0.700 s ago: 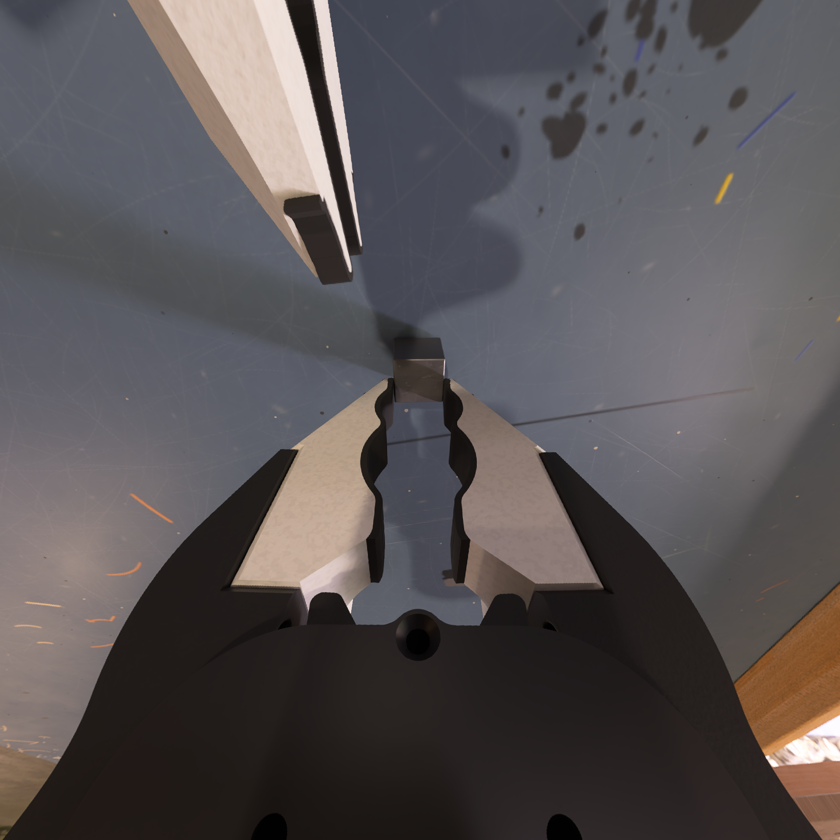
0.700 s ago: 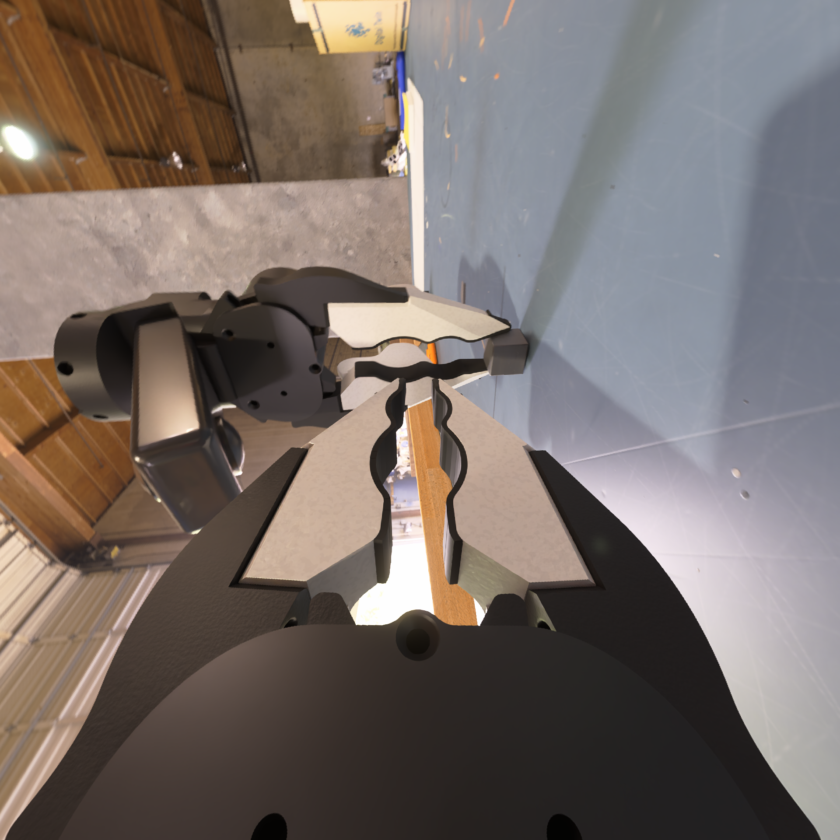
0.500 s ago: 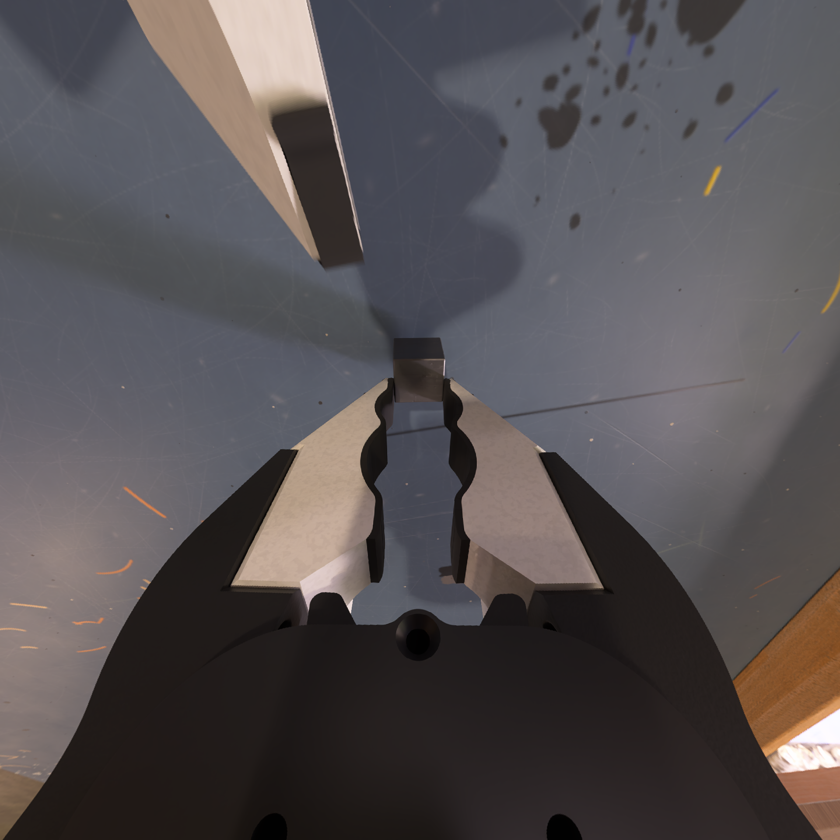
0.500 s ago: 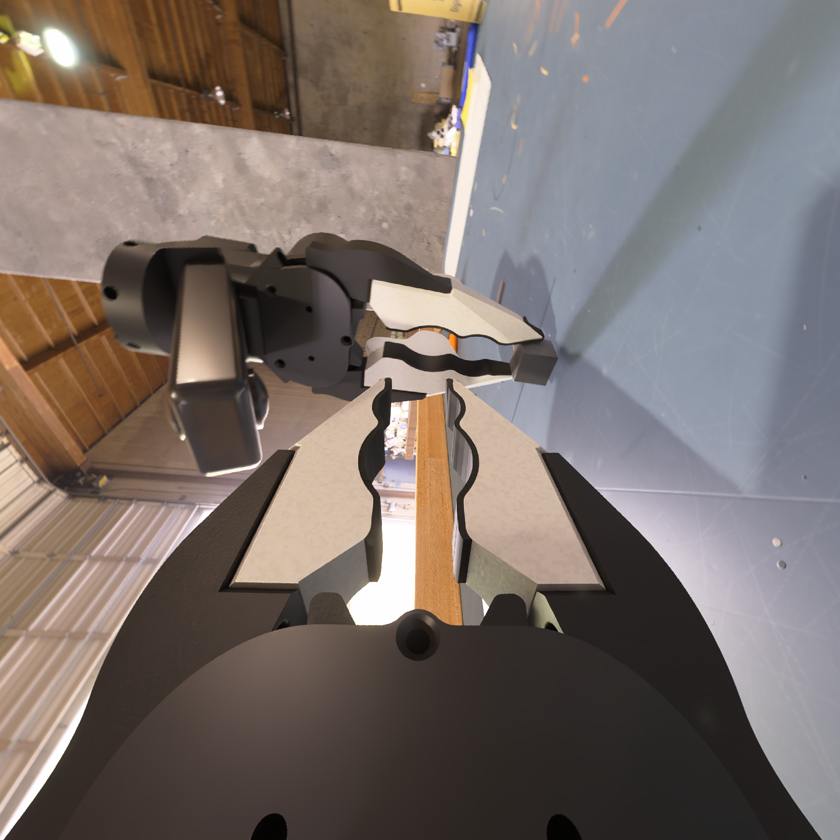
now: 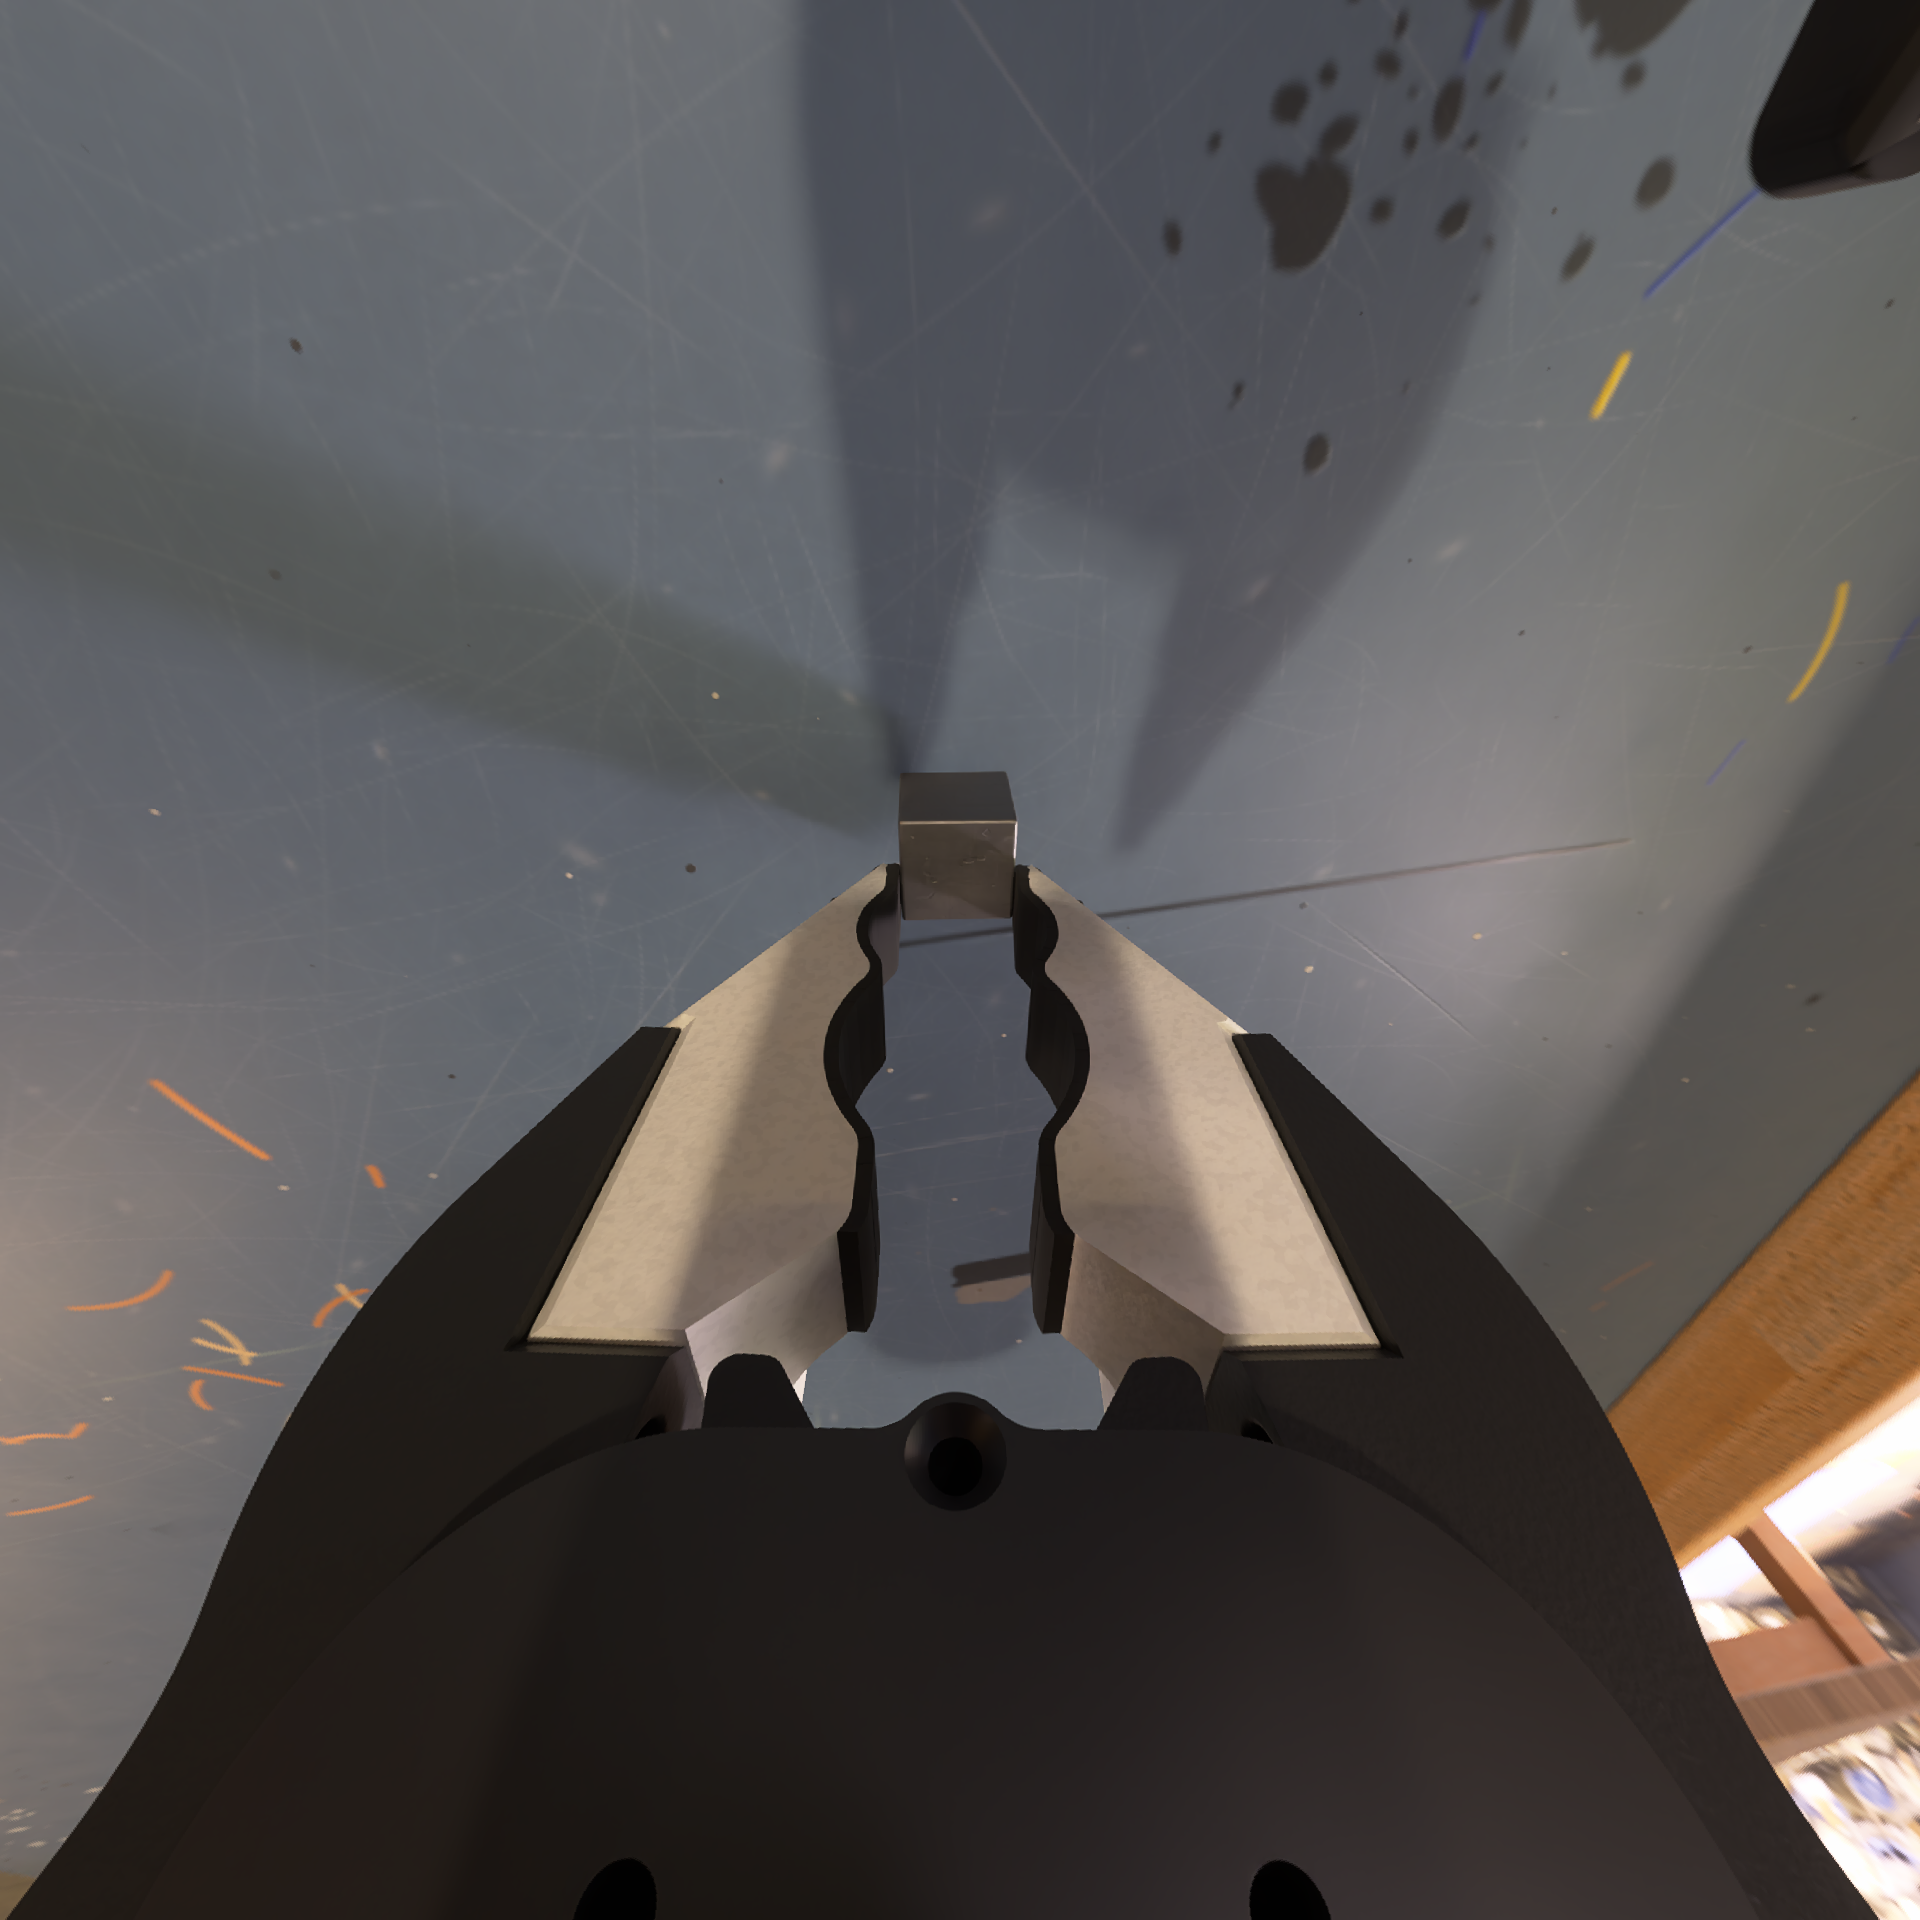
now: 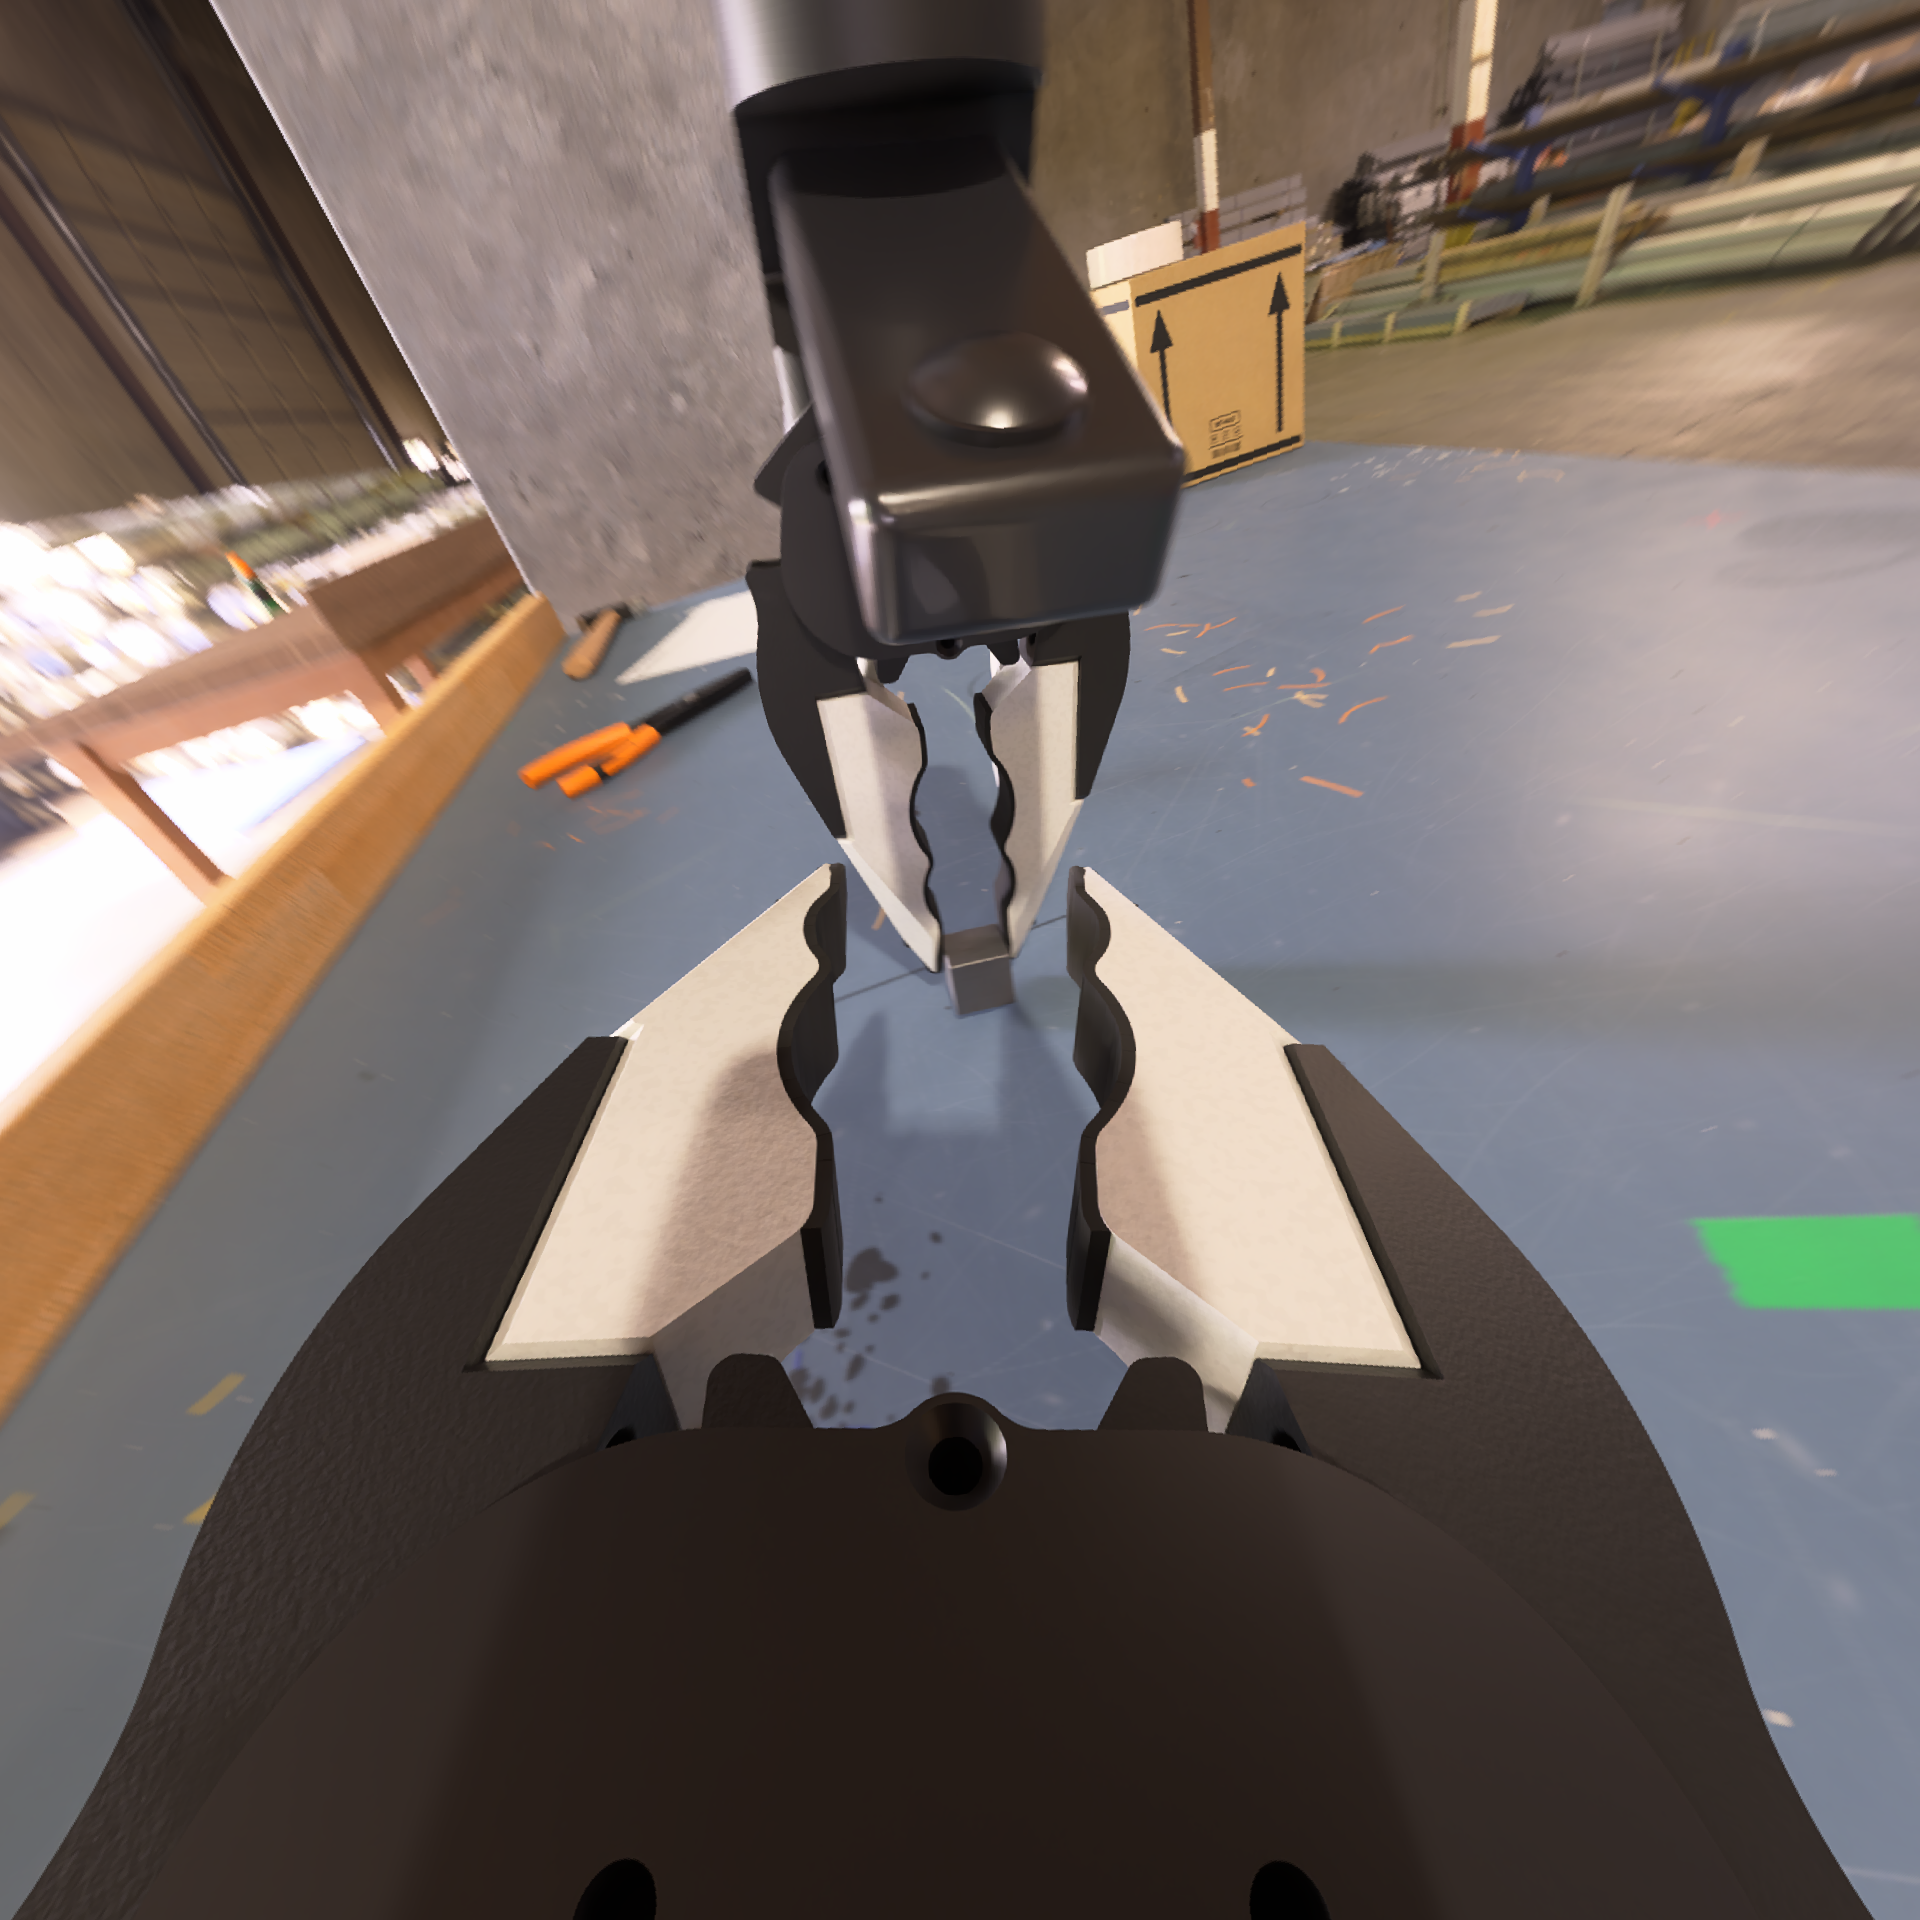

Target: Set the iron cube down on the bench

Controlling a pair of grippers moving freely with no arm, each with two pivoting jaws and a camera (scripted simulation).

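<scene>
Gripping the iron cube (image 5: 956, 847) at its two opposite side faces, the left gripper (image 5: 956, 883) has its fingertips closed on the block's rear half, so the front half projects beyond them. Judged from the task's wording, the cube is dense and heavy for its bulk, rigid, and smooth-faced; a slip under a tip-only pinch is the principal risk, and the flat parallel sides are the correct place to hold it. Appearance: a small grey metal block with a dull sheen, sharp edges and faint scuff marks on its upper face. Location: in the left wrist view it sits at centre frame, just at 12 o'clock of the fingertips, over the blue-grey bench (image 5: 416, 623). In the right wrist view the cube (image 6: 980, 975) is at 12 o'clock of the right gripper (image 6: 954, 904), with its lower face at or very near the bench surface; contact cannot be confirmed. The right gripper's fingers stand apart and hold nothing. Noted elsewhere on the bench: orange markers (image 6: 592, 756) at 10 o'clock, a green patch (image 6: 1818, 1262) at 3 o'clock, a cardboard box (image 6: 1216, 358) at 1 o'clock.
</scene>
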